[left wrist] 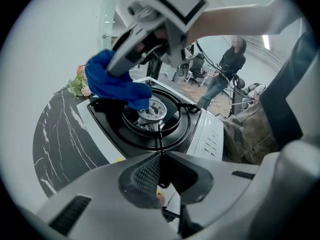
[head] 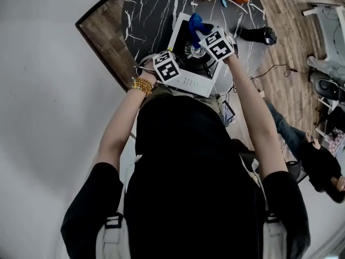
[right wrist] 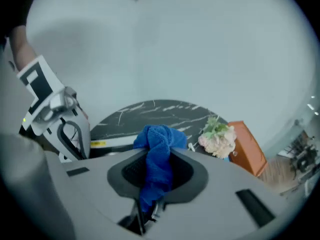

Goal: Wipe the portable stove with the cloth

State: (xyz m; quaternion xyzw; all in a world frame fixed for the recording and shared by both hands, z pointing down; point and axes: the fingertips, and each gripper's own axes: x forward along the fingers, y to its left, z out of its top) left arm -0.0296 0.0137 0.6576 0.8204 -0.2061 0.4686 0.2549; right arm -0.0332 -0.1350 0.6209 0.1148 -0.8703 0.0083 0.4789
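A white portable stove (head: 188,80) with a black top stands on the black marble table (head: 151,9). My right gripper (right wrist: 157,159) is shut on a blue cloth (right wrist: 159,136), which bunches out past its jaws. In the left gripper view the right gripper (left wrist: 131,59) hangs the cloth (left wrist: 112,81) just above the round burner (left wrist: 152,111), its lower corner at the burner's edge. My left gripper (left wrist: 160,156) is shut at the stove's near edge (left wrist: 210,139), its tips meeting where a thin pan-support prong ends; I cannot tell whether it pinches the prong.
Pale flowers (right wrist: 217,136) and an orange box (right wrist: 245,146) lie at the table's far side. A dark object (head: 259,35) sits near the table's right edge. A person (head: 318,161) sits on the wooden floor side at right, near chairs and a cable.
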